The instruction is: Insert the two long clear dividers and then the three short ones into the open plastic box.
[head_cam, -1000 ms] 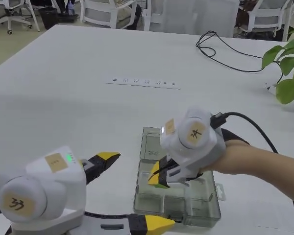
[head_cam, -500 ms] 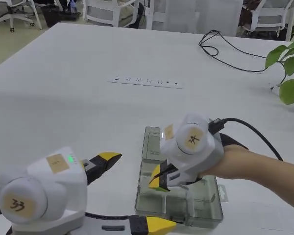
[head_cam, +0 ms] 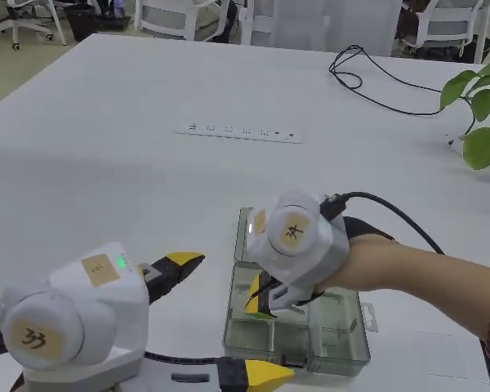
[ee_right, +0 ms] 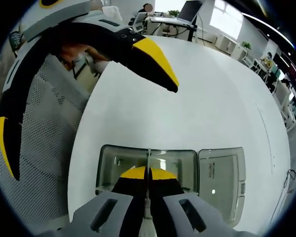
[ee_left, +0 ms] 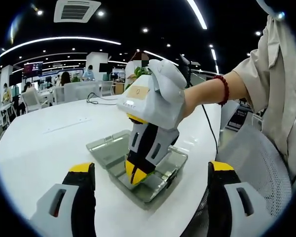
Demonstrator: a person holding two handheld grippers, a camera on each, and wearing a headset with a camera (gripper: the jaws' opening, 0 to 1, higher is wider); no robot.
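The open clear plastic box (head_cam: 336,345) sat on the white table (head_cam: 147,163), and faint walls inside suggested some dividers were already seated, though the clear plastic made any count unsure. The right gripper (ee_right: 148,172) hung over its middle, jaws pinched on a thin clear divider (ee_right: 148,157) not yet pushed home. The left gripper (head_cam: 226,318) hovered just beside the box, jaws spread wide and empty.

Two handheld grippers: one left gripper (head_cam: 230,318) and one right gripper (head_cam: 257,302). One open plastic box (head_cam: 343,347). One clear divider (ee_right: 148,160), seen edge-on. One white table (head_cam: 106,147). One power strip (head_cam: 241,131), one black cable (head_cam: 376,100) — and one leafy plant (head_cam: 478,114).
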